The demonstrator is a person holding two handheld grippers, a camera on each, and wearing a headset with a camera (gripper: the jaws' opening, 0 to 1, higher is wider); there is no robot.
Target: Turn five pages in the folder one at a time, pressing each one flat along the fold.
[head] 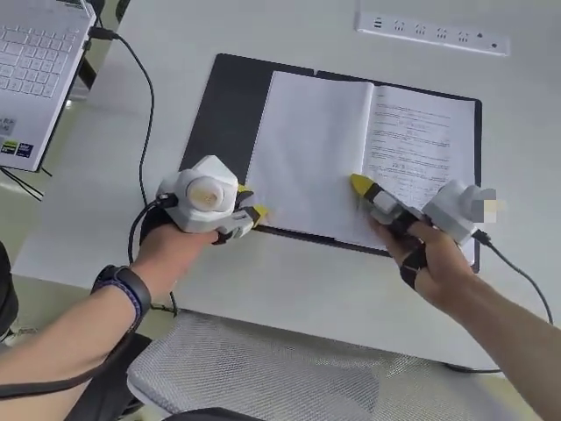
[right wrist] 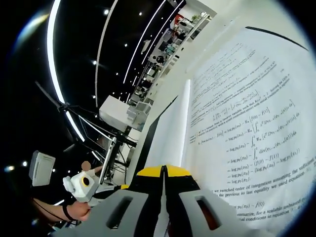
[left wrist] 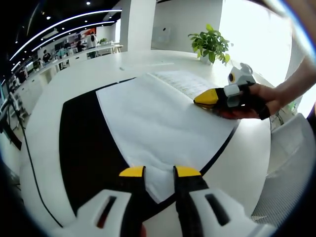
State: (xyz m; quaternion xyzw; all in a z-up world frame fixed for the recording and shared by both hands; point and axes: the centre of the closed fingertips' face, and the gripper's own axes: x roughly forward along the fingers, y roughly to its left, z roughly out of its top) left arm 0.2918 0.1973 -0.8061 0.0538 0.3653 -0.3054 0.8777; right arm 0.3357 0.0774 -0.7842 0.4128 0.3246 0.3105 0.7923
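Observation:
The folder lies open on the white desk, its black inside cover (head: 223, 110) bare at the left. Turned blank pages (head: 307, 149) lie in the middle and a printed page (head: 419, 145) lies at the right. My right gripper (head: 361, 184) is shut, its yellow tips resting on the paper at the fold near the folder's lower edge; in its own view the tips (right wrist: 164, 170) meet over the fold. My left gripper (head: 252, 214) hovers at the blank page's near left corner, its jaws (left wrist: 159, 172) a little apart with nothing between them. The right gripper (left wrist: 205, 98) also lies across the page there.
A laptop (head: 35, 70) sits at the far left with a black cable (head: 145, 114) running past the folder. A white power strip (head: 434, 33) lies at the back right. A mesh chair seat (head: 289, 368) is below the desk edge. A potted plant (left wrist: 212, 44) stands beyond.

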